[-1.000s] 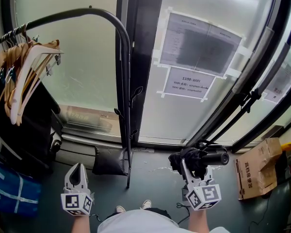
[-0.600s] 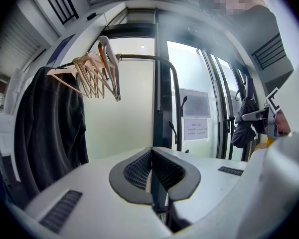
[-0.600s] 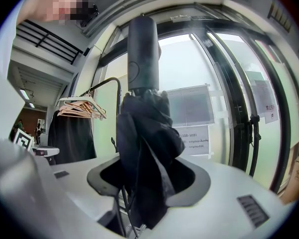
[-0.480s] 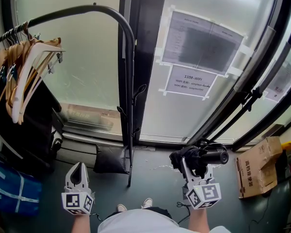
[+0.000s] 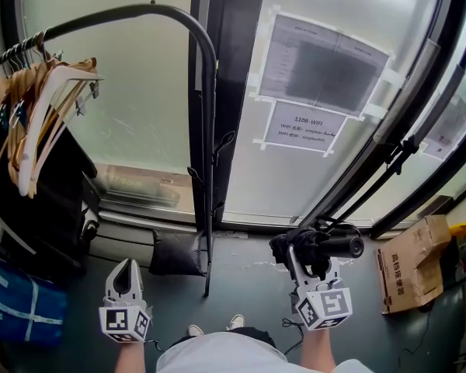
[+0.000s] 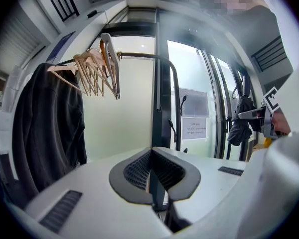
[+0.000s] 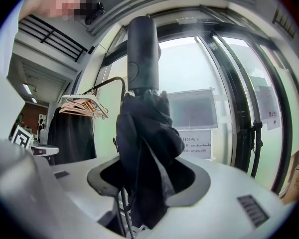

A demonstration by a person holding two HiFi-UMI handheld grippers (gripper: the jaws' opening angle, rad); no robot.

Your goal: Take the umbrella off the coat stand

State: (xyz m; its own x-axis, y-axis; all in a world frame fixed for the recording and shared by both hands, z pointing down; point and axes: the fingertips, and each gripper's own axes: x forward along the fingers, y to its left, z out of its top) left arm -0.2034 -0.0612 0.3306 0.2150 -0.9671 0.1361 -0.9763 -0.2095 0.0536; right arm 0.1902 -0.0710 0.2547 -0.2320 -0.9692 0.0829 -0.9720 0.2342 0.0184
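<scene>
Black umbrella (image 5: 318, 249), head view: off the stand (image 5: 208, 169), gripped in right tool (image 5: 313, 266).
Left tool (image 6: 150, 158), left gripper view: jaws together, empty.
Right gripper view: pads (image 7: 194, 183) pinch folded umbrella; best squeeze firmly, carry clear of stand.

The coat stand (image 5: 210, 169) sits slightly further right in view.

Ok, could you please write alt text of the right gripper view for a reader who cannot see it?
The right gripper is clamped on a folded black fabric umbrella, its thick black handle at the picture's top. Behind stand a black metal coat stand with wooden hangers and a dark coat, and a frosted glass window carrying taped paper notices.
</scene>
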